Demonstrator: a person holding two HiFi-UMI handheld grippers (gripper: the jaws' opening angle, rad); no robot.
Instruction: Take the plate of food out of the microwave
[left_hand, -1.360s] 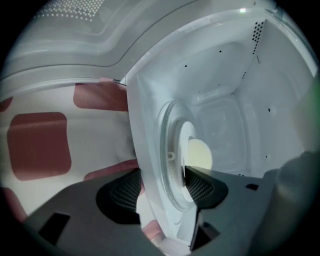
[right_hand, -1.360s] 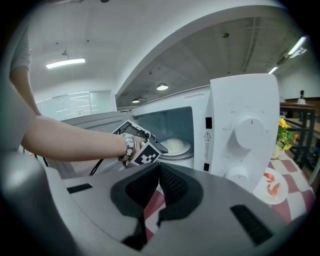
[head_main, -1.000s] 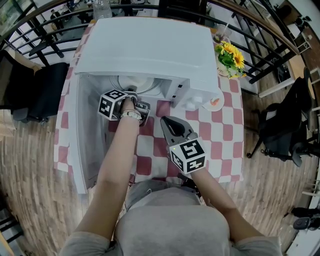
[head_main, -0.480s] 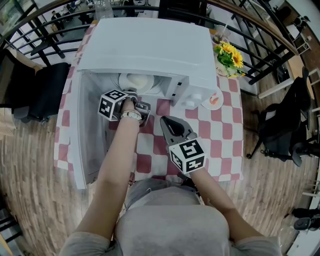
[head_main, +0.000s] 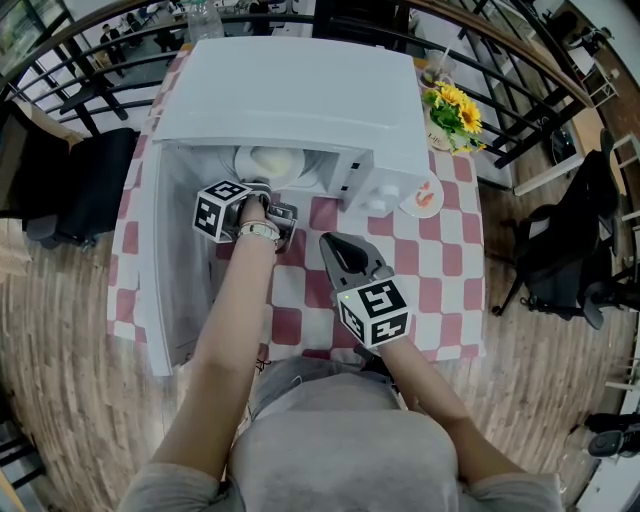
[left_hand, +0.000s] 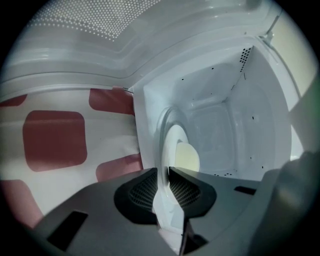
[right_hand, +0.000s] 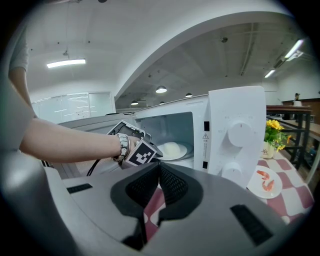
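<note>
Though lying inside microwave (head_main: 300, 90), upper centre of head view: plate (head_main: 268, 160) of food pinched at near rim by left claw (left_hand: 165, 174), jaws just closing. Right claw (right_hand: 159, 167) pressed together, empty, centre frame above checked worktop (head_main: 440, 255).

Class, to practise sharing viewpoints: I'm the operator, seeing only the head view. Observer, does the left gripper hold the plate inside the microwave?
Observer: Yes. The left gripper's jaws have just been closing and now pinch the plate's near rim.
Operator: Is the food near the jaws?
Observer: No, it sits as a pale mound at the plate's middle, apart from them.
Operator: And the right gripper?
Observer: Its jaws meet at the tips, nothing between.
</note>
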